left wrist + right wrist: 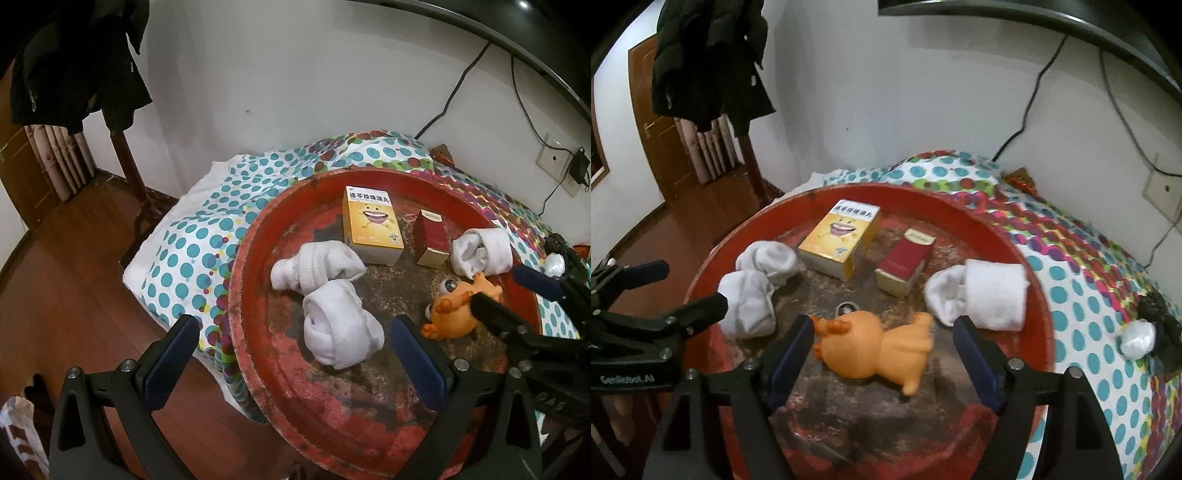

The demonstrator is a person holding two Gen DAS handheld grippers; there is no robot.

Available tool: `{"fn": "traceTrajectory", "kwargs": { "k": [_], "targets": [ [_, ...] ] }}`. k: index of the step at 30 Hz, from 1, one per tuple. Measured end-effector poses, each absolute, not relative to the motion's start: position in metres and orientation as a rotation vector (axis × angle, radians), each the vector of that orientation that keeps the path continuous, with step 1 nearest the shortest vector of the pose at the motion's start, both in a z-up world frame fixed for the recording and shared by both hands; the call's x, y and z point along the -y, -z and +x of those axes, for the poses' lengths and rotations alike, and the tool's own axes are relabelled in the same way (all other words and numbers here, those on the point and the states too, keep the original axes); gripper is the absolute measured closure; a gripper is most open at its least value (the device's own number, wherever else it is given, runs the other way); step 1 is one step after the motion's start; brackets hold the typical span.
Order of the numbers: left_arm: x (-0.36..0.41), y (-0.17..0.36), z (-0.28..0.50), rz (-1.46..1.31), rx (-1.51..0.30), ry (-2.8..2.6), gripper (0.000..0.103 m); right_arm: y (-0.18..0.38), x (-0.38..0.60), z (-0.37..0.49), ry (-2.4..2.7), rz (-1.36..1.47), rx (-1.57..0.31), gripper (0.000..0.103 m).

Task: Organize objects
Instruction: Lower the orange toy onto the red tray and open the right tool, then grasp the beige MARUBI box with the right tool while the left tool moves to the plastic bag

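Orange toy (875,347) lies on side in red tray (1015,251), long axis crosswise between right gripper (882,354) fingers, head toward left finger, tail toward right. Jaws spread wide, gripping nothing. Left wrist view alone shows toy's bulging eyes (448,285). Left gripper (291,350) wide open, empty, white sock roll (341,328) just ahead between fingers.

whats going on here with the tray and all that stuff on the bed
A person holds a gripper in each hand over a worn red tray on a dotted bedspread. The right gripper is open around an orange toy, not yet closed on it. The left gripper hangs open by a rolled white sock. Two more socks, a yellow box and a red box sit untouched.
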State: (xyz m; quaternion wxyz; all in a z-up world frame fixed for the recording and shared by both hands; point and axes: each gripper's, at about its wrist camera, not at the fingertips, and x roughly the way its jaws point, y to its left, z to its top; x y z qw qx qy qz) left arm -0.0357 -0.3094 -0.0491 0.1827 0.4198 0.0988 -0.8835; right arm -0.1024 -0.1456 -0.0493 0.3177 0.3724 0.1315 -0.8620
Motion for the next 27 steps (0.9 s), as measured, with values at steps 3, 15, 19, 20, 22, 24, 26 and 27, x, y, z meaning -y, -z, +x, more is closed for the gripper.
{"fn": "traceTrajectory", "kwargs": {
  "k": [3,15,19,20,22,24,26,27],
  "targets": [
    [0.309,0.051,-0.037,1.195,-0.283,2.492,0.000,0.045,0.129,-0.103,2.302,0.967,-0.324,0.023],
    [0.301,0.053,-0.036,1.163,-0.272,2.510,0.000,0.041,-0.021,-0.156,2.634,1.063,-0.148,0.023],
    [0.296,0.051,-0.036,1.149,-0.249,2.521,0.000,0.040,-0.088,-0.174,2.783,1.091,-0.072,0.023],
    [0.294,0.051,-0.036,1.145,-0.234,2.522,0.000,0.040,-0.106,-0.179,2.831,1.096,-0.054,0.023],
    [0.289,0.052,-0.037,1.154,-0.215,2.527,0.000,0.041,-0.141,-0.187,2.914,1.117,0.003,0.023],
    [0.285,0.053,-0.038,1.156,-0.210,2.535,0.000,0.045,-0.177,-0.197,2.978,1.153,0.068,0.023],
    [0.281,0.052,-0.038,1.152,-0.212,2.555,0.000,0.053,-0.199,-0.208,3.005,1.200,0.087,0.023],
    [0.279,0.053,-0.039,1.156,-0.205,2.564,0.000,0.058,-0.207,-0.213,3.009,1.222,0.083,0.023]
  ]
}}
